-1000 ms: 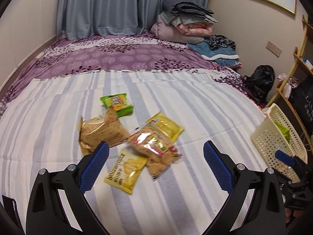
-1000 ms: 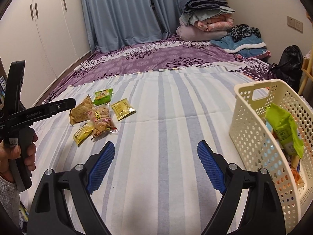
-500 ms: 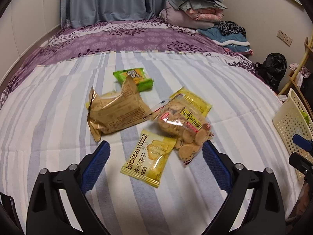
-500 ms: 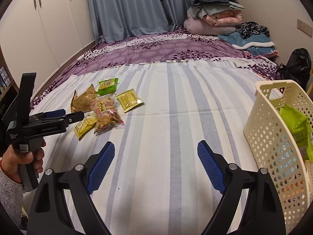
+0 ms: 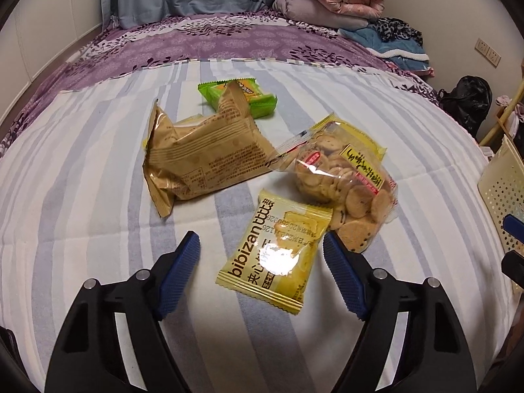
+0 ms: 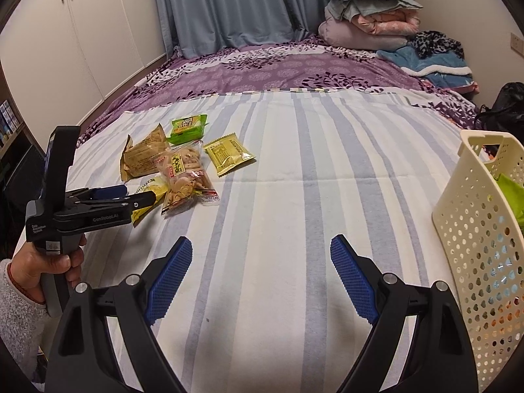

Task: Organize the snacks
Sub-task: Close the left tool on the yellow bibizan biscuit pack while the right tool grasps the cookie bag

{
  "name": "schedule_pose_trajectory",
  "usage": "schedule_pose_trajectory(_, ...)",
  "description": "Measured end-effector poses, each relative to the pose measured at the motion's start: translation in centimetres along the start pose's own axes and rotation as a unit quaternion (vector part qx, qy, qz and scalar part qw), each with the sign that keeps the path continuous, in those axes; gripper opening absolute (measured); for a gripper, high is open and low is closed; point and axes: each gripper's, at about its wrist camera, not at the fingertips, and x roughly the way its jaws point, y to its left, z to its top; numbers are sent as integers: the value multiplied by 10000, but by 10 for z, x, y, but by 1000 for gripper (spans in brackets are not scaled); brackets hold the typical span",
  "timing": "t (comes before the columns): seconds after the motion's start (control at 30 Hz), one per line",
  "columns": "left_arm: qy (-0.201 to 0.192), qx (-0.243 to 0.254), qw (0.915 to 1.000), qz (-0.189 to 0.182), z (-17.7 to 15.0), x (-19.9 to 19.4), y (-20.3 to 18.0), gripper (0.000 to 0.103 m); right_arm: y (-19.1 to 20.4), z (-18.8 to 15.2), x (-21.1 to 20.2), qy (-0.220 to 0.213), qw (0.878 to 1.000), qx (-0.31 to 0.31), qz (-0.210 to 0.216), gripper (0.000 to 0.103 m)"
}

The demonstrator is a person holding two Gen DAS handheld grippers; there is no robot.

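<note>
The left gripper (image 5: 262, 255), its jaws just closing, straddles but doesn't yet pinch the yellow packet (image 5: 278, 255) near the bed's (image 6: 294, 196) left edge, likely bound for the basket (image 6: 475, 245) at the right edge; the right gripper (image 6: 262, 278) waits, open and empty. Five packets lie loose

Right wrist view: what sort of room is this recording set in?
Most likely a bedroom in a home. The snacks lie on a bed with a striped sheet and a purple floral cover, folded bedding is stacked at its far end, and white wardrobe doors line the wall beside blue curtains.
</note>
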Motion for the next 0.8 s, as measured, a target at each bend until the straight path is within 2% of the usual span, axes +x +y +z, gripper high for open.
schedule_pose_trajectory(0.27,-45,219,9997,123,-3,4,-7,78,7,1,11,96,9999,-63,34,86)
schedule_pose_trajectory(0.37,-89,329,9990,281,-3,4,-9,67,12,4,15,95,9999,-117,63,86)
schedule_pose_trajectory(0.43,-117,319,9991,262,-4,3,-8,66,15,6,17,103,9998,-156,80,86)
schedule_pose_trajectory(0.57,-166,223,9992,287,-3,0,-2,54,21,9,24,117,9996,-228,117,86)
schedule_pose_trajectory(0.8,-223,-16,9996,156,-5,-7,8,49,36,19,40,115,9988,-454,167,86)
